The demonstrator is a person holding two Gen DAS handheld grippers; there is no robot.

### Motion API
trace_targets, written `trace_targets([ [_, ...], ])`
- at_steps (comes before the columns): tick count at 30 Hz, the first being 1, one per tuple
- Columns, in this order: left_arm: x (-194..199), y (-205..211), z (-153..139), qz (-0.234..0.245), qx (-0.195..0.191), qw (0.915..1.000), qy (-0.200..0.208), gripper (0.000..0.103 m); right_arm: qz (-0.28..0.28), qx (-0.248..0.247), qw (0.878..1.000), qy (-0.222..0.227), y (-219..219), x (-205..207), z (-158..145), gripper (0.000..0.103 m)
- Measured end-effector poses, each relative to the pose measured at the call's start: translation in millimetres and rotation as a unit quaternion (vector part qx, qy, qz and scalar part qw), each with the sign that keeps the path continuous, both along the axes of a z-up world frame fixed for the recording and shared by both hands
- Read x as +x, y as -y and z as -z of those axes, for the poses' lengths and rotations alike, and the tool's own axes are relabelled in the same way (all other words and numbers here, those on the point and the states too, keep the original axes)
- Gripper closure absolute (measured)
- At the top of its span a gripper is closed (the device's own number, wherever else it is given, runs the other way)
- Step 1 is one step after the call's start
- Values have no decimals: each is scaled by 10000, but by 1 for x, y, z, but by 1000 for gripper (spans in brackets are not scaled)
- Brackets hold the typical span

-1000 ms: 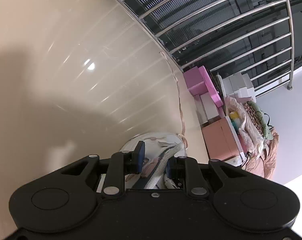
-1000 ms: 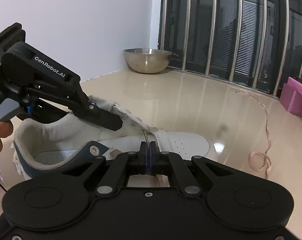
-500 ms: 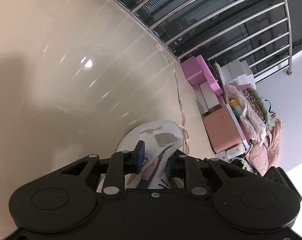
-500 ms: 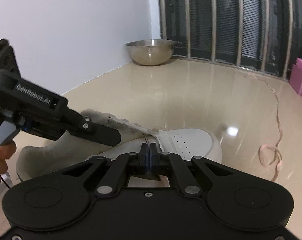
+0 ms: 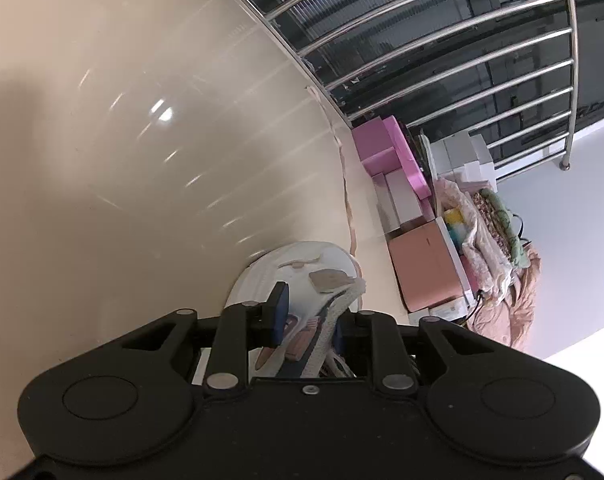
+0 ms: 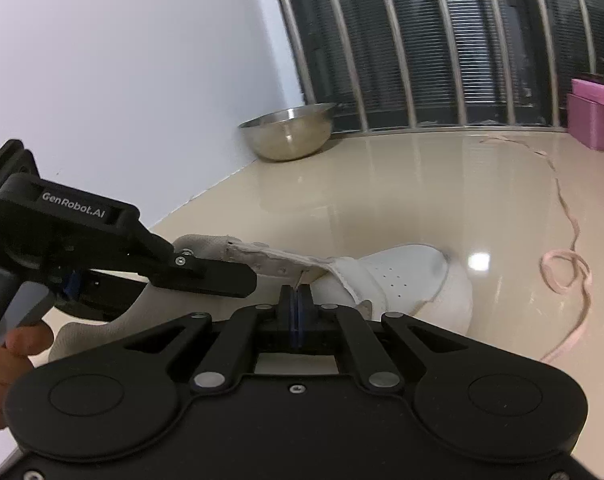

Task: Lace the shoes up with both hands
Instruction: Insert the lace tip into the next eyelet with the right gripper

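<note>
The lace tip [image 6: 299, 281], clamped in the closed right hand-held gripper [image 6: 296, 300], is directed forward at the eyelet flap [image 6: 269, 258] held by the left hand-held gripper [image 6: 237, 280]

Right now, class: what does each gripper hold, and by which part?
Left gripper grips the shoe by its collar and tongue. Right gripper pinches the thin lace tip at an eyelet.

Left gripper [image 5: 308, 322] partly open, fingers [image 5: 278, 308] either side of shoe collar. Right gripper [image 6: 296, 300] pinched fully together. Hand [image 6: 5, 364] on left handle.
</note>
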State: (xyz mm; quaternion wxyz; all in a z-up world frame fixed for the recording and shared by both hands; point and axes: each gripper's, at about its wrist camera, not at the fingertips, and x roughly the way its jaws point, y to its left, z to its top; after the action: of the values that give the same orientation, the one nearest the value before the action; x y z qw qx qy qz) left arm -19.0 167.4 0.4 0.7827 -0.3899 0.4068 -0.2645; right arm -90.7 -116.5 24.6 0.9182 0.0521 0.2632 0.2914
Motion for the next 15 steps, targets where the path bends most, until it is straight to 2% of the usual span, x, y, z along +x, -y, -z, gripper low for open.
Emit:
trace_targets([
  [7,0,-1,1,45,-35,10000,37,81,327,210,9989,-253,7,9,-3,103],
  [9,-1,0,0,91,39,9999,111,81,262,80,9994,-189,3,11,-5,103],
  [12,-3,5,-5,167,259,9992,239,81,107,198,9997,-76,3,15,-3,103],
  [15,-5,14,-10,305,472,9977,373,81,-206,7,9998,14,3,23,-3,103],
])
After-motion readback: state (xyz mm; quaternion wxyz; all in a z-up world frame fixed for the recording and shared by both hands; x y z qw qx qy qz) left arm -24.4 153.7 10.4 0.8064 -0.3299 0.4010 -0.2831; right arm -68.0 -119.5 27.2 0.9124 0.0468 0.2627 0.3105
